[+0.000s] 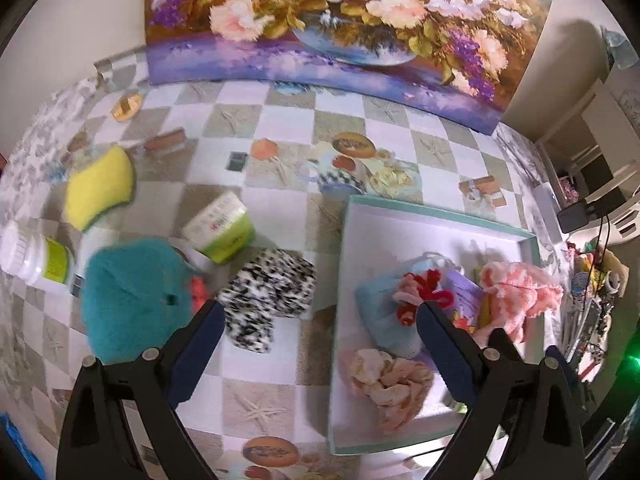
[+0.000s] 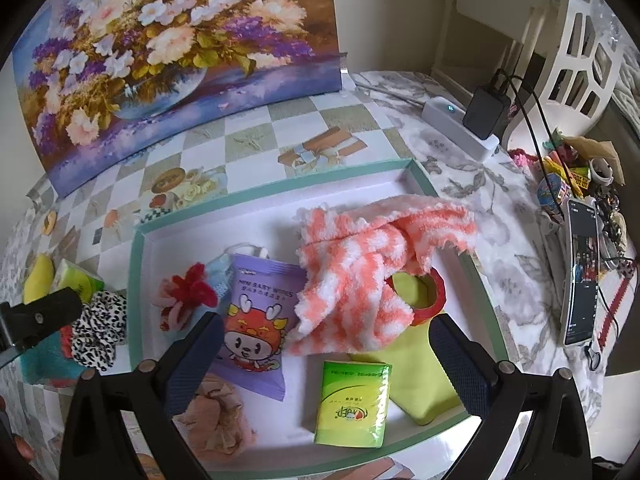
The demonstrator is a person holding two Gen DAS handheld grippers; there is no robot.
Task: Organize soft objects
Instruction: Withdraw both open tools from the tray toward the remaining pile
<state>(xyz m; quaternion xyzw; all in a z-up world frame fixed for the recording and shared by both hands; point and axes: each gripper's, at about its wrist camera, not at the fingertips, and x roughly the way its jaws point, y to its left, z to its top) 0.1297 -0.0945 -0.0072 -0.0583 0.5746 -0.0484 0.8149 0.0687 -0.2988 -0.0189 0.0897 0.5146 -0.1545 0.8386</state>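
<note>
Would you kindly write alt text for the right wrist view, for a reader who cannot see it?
An open right hand-held gripper hovers over a white tray holding an orange-and-white fleece cloth, a purple baby-wipes packet and a green tissue pack. A floral painting leans behind.

Tray (image 2: pixel 276 186): far half bare, open to approach from above. Near half crowded: striped fleece cloth (image 2: pixel 360 264) draped over the right rim, wipes packet (image 2: pixel 256 316), green tissue pack (image 2: pixel 354 404), peach scrunchie (image 2: pixel 218 412). Left of tray on worktop (image 1: pixel 276 376): leopard scrunchie (image 1: pixel 268 296), teal cloth (image 1: pixel 132 296), bottle (image 1: pixel 32 256); bare strip nearer.
</note>
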